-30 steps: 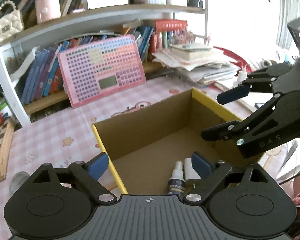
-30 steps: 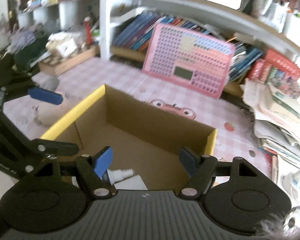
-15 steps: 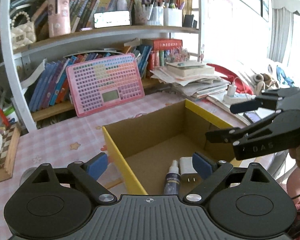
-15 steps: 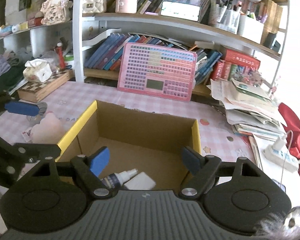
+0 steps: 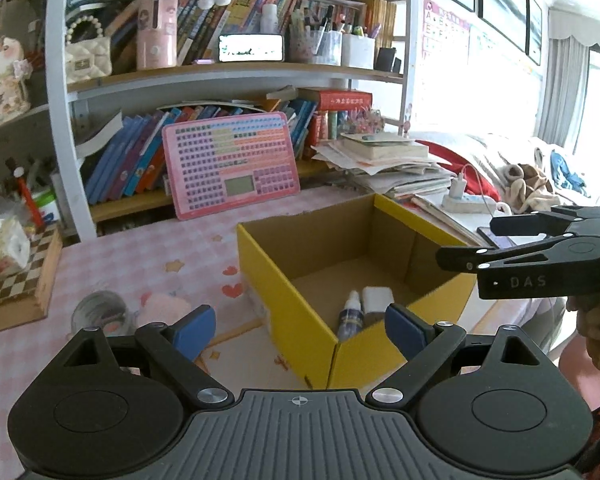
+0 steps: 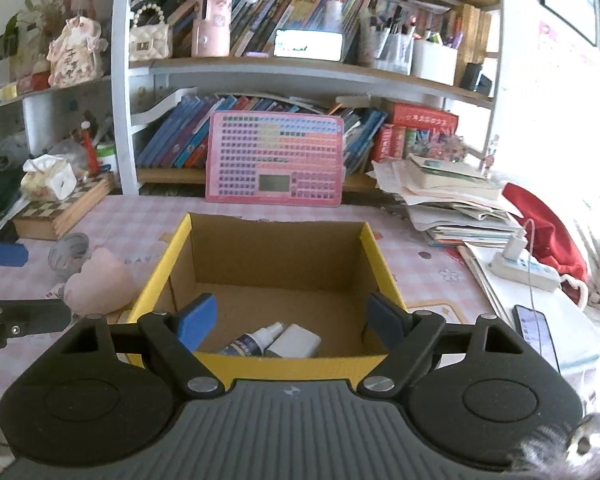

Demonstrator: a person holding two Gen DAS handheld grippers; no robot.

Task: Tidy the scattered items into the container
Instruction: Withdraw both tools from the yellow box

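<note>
- Sitting on the pink checked worktop [image 6: 148,216] is an open cardboard box [image 6: 276,256] with yellow outer walls, in front of a bookshelf [image 6: 300,68].
- Lying on the box floor, near its front wall, are a small spray bottle [image 6: 256,340] with a blue label and a white block [image 6: 296,342] just beside it; the two are touching or nearly so.
- Hovering in front of the box, the right gripper [image 6: 292,322] is standing with its blue pads apart and nothing between them; its jaws have just been opening wider.
- Hanging off the box's left front corner, the left gripper [image 5: 300,328] is also standing wide apart and is carrying nothing.
- Waiting on the worktop left of the box are a soft pink thing [image 6: 100,280], lying against the box's left wall, and a clear glass jar [image 6: 70,254] just behind it, both outside the box.
- Leaning against the lower row of books is a pink board [image 6: 276,158] covered with small keys, well behind the box.
- Resting at the far left edge of the worktop is a chequered wooden box [image 6: 64,208] with a tissue pack [image 6: 48,178] on top.
- Piling up to the right of the box are loose papers and books [image 6: 448,200], with a white power strip [image 6: 524,268] and a phone [image 6: 534,330] nearer the front.
</note>
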